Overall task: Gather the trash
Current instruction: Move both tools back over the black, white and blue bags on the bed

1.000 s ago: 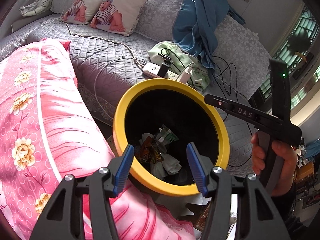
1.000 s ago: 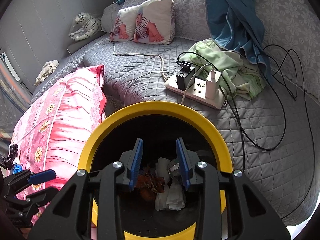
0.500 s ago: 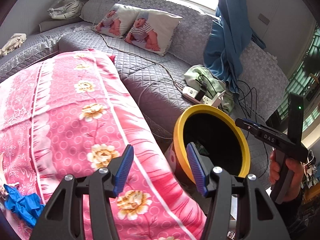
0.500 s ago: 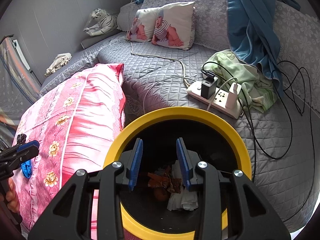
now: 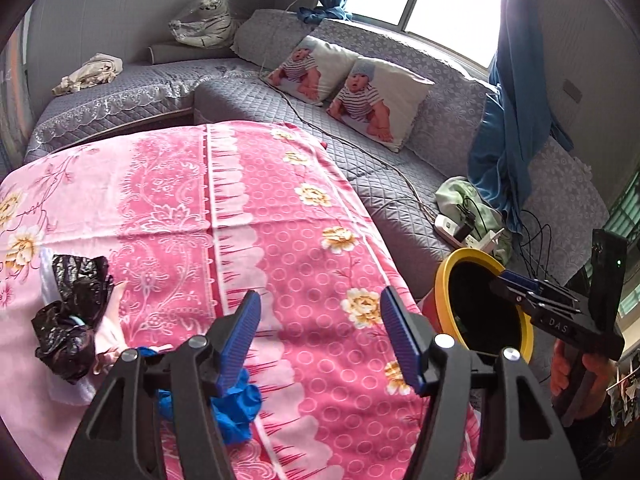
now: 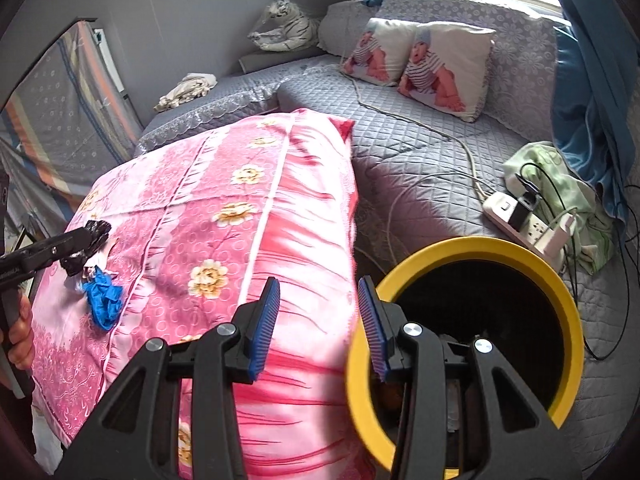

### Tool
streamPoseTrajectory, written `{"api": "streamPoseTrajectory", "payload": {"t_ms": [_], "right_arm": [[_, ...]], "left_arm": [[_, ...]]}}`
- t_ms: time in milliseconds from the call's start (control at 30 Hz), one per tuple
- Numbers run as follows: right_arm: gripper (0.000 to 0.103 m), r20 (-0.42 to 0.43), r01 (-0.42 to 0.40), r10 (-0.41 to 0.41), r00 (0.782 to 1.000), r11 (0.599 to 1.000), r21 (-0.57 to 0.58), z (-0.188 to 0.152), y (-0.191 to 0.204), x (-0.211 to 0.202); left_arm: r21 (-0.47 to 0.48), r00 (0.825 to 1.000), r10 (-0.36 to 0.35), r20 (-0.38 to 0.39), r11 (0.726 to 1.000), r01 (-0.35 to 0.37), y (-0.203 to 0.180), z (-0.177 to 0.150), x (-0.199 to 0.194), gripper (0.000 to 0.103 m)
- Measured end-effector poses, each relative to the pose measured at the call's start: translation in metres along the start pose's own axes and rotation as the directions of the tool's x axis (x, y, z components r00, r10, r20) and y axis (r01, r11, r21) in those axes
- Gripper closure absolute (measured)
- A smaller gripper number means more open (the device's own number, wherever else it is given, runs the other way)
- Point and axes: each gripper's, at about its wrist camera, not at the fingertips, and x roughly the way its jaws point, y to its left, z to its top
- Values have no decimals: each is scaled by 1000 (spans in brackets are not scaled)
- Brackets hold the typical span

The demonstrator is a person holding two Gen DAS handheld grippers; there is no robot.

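**Both tongs off the bin, swung toward trash on the pink blanket**

Blue crumpled glove [image 5: 236,404] lying on pink floral blanket [image 5: 248,216], long axis roughly toward black bag, no clear pointing end. Partly hidden behind left tongs [image 5: 320,336] in left wrist view; seen whole in right wrist view [image 6: 103,300]. Black crumpled plastic bag [image 5: 74,316] just beside glove, glossy, wrinkled, resting on a pale pink-white scrap [image 5: 108,320], kind unclear. Yellow-rimmed bin [image 6: 564,300] standing upright beside blanket edge, mouth up, black inside, bits of trash barely visible at bottom.

Left tongs open about halfway, nothing between pads, jaws just widened. Right tongs [image 6: 318,322] open narrower, empty, jaws also just widened a bit. Right tongs hanging over blanket edge and bin rim. Left tongs' tip over the black bag in right wrist view, contact not clear.

Versus a second ago: then both tongs above bin mouth looking straight in at trash; now bin off to the right in both views, blanket filling the middle, glove and bag newly in sight. Grey quilted sofa [image 5: 400,152] behind.
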Motion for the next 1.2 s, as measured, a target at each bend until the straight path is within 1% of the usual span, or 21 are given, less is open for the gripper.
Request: {"api": "streamPoseTrajectory", "payload": {"t_ms": [200,267,367,467,633,800,933,1067,1167,1200], "right_arm": [[65,-38,-91,88,995,990,-104,2,66,20],[65,-56,-121,114,992,982,-145,0,89,27],[64,-90,-176,161,983,964,-197,-4,121,37],[60,-120,-235,211,970,941,-244,-10,150,45],[60,-165,-291,251,954,906,-307,-19,191,57],[59,-212,-328,267,940,878,-347,-27,217,67],[59,-234,-338,266,935,866,-369,-31,229,72],[59,-247,-345,265,932,857,-384,-35,237,75],[56,-247,-345,264,933,853,-392,-35,241,76],[53,-244,-345,265,933,851,-396,-35,243,75]], "left_arm": [[-57,998,63,21,996,-62,50,-7,-32,44],[-77,996,81,28,994,-79,66,-12,-42,41],[-103,993,112,36,989,-108,87,-20,-57,39],[-126,989,142,42,983,-136,106,-29,-70,37],[-158,986,161,35,975,-154,132,-43,-82,36],[-172,987,156,26,974,-149,145,-53,-85,35],[-157,987,160,18,975,-155,147,-58,-81,35],[-145,985,174,16,975,-170,147,-56,-75,35],[-139,984,178,18,975,-173,146,-52,-71,35],[-133,983,182,18,975,-178,145,-51,-70,35]]}}
